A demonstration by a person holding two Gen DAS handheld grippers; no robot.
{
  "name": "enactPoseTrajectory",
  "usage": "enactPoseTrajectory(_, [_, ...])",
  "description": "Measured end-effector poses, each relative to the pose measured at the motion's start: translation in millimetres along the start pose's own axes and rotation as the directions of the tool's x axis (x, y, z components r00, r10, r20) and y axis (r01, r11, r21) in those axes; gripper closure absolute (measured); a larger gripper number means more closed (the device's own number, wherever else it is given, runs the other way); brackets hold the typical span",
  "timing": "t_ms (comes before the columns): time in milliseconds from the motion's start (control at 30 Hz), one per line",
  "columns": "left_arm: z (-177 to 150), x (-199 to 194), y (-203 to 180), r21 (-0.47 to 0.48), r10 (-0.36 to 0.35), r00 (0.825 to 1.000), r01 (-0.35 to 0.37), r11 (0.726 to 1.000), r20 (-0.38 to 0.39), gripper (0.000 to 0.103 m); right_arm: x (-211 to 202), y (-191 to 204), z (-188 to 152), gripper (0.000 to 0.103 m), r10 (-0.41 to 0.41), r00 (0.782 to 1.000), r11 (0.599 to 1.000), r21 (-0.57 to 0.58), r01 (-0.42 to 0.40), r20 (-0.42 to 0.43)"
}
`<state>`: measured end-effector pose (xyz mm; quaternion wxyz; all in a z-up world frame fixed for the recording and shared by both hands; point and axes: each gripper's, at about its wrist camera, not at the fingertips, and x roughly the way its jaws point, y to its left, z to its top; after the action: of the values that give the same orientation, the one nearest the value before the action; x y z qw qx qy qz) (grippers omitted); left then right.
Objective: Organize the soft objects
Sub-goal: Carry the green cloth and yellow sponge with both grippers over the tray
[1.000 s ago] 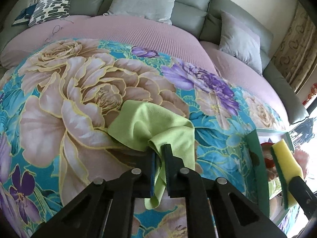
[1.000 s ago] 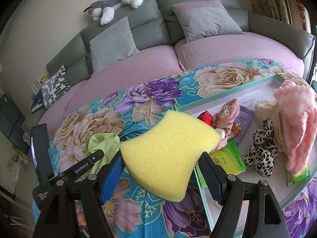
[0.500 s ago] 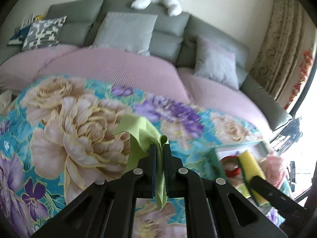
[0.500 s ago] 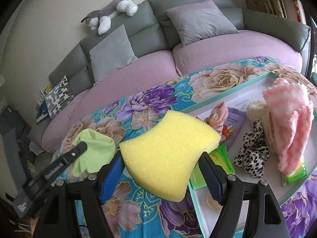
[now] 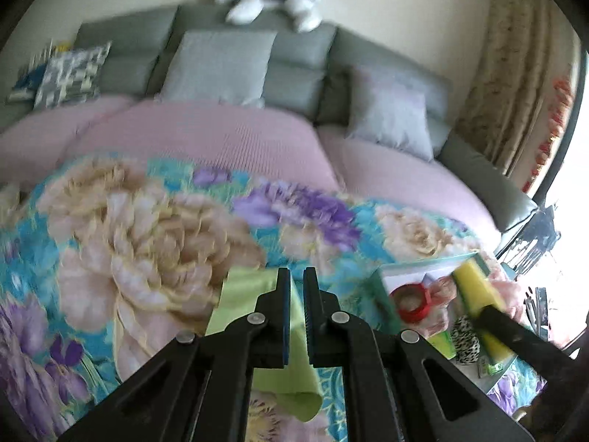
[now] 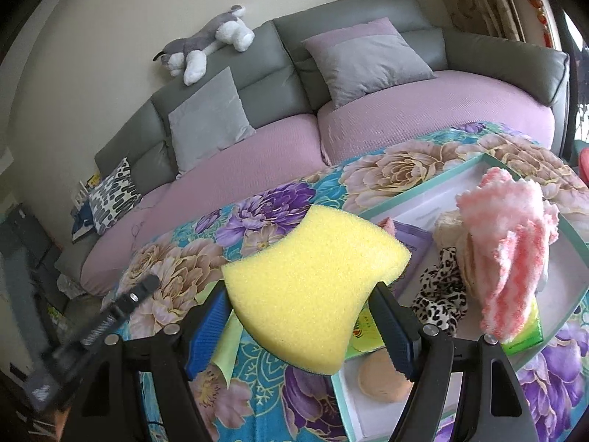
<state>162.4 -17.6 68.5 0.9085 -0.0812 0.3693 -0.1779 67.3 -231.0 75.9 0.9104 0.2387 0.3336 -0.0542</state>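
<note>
Over floral cloth [image 5: 140, 228] | left fingers [image 5: 283, 294] clamp one green cloth [image 5: 250, 294] | right fingers [image 6: 390, 328] clamp one yellow sponge [image 6: 313, 287]

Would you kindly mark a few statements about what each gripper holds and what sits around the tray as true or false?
1. The right gripper holds a yellow sponge. True.
2. The left gripper is wide open and holds nothing. False: it is shut on the green cloth, which hangs between its fingers.
3. The stuffed dog lies on the sofa's seat cushion. False: it lies on top of the sofa backrest.
4. A pink fluffy cloth and a leopard-print scrunchie are in the tray. True.
5. The yellow sponge lies flat in the tray. False: it is held up off the floral blanket.
</note>
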Motion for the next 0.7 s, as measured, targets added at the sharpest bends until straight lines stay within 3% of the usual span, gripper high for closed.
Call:
enactPoseTrajectory(233, [-15,26,8,-0.021,0.022,0.995,-0.024,0.999,-0.102,0.096,6,-5,-2,0.025,-0.035,0.999,0.999,-0.008,0.034,-0.032])
enactPoseTrajectory(267, [-17,29,7,-0.015,0.025,0.993,-0.027,1.000,-0.116,0.094,7,-6,-2,0.025,-0.038,0.999,0.999,-0.010,0.038,-0.033])
enactPoseTrajectory(400, [-24,47,5,0.000,0.039,0.983,-0.039,0.999,-0.178,0.066,7,-7,-1,0.025,-0.041,0.999,0.999,-0.011,0.040,-0.033])
enactPoseTrajectory(533, [-30,61,4,-0.002,0.035,0.976,-0.036,0.999,-0.213,0.062,8,-6,-2,0.025,-0.042,0.998,0.999,-0.015,0.042,-0.038])
enactPoseTrajectory(600, [-30,64,3,0.005,0.039,0.974,-0.039,0.999,-0.225,0.050,8,-6,-2,0.025,-0.043,0.998,0.999,-0.014,0.042,-0.038])
enactPoseTrajectory(700, [-35,71,-1,0.034,0.059,0.966,-0.052,0.998,-0.251,0.048,8,-7,-1,0.025,-0.044,0.998,0.999,-0.011,0.044,-0.037])
